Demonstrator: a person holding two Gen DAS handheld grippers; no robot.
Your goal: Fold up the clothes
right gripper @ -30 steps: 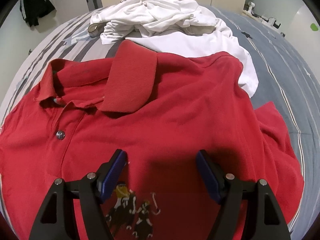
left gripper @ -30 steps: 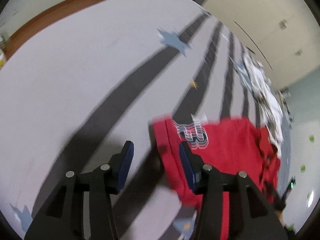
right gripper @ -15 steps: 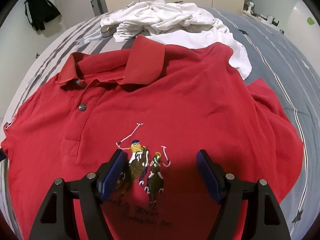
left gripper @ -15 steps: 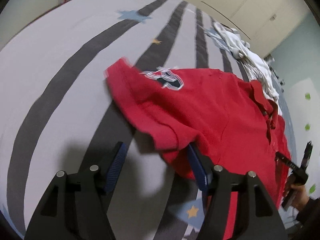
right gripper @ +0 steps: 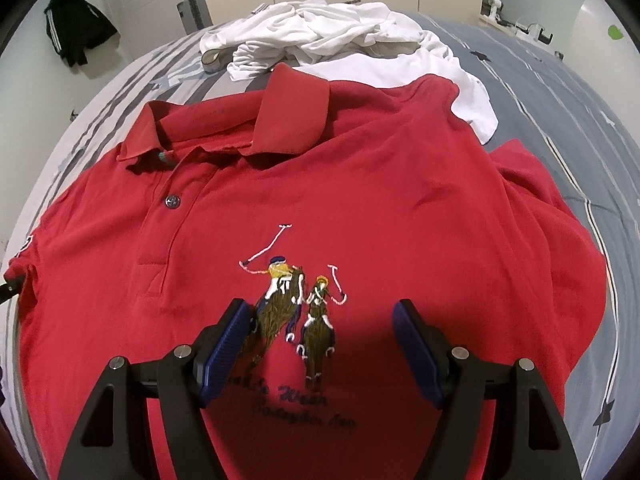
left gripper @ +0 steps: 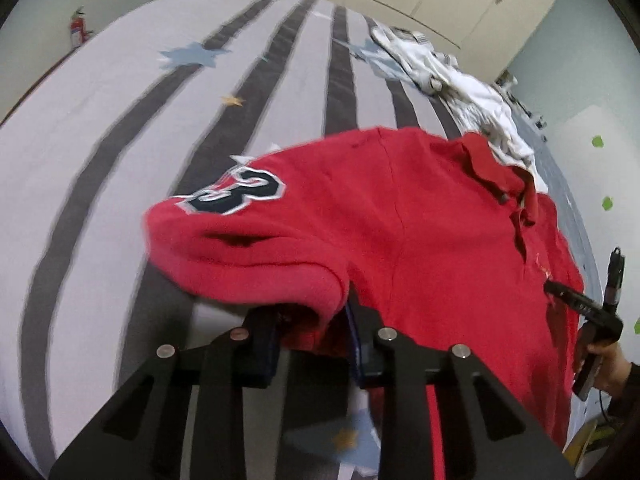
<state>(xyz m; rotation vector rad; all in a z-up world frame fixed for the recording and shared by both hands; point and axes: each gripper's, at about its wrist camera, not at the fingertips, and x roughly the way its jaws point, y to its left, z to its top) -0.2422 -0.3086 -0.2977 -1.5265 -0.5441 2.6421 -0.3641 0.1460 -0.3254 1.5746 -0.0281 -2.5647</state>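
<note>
We see a bed (left gripper: pixel 120 128) under a grey striped cover with stars, pale cupboard doors behind and a dark jacket (right gripper: pixel 76 24) hanging by a door. The red polo shirt (right gripper: pixel 360 184) lies front-up across it, a heap of white clothes (right gripper: pixel 320 40) beyond its collar. The sleeve bears a "3"; the chest lettering is unreadable. Our left gripper (left gripper: pixel 312 332) has just been closing, its fingers pinching the sleeve hem. Our right gripper (right gripper: pixel 320 344) hangs spread wide over the embroidered polo riders, gripping nothing.
</note>
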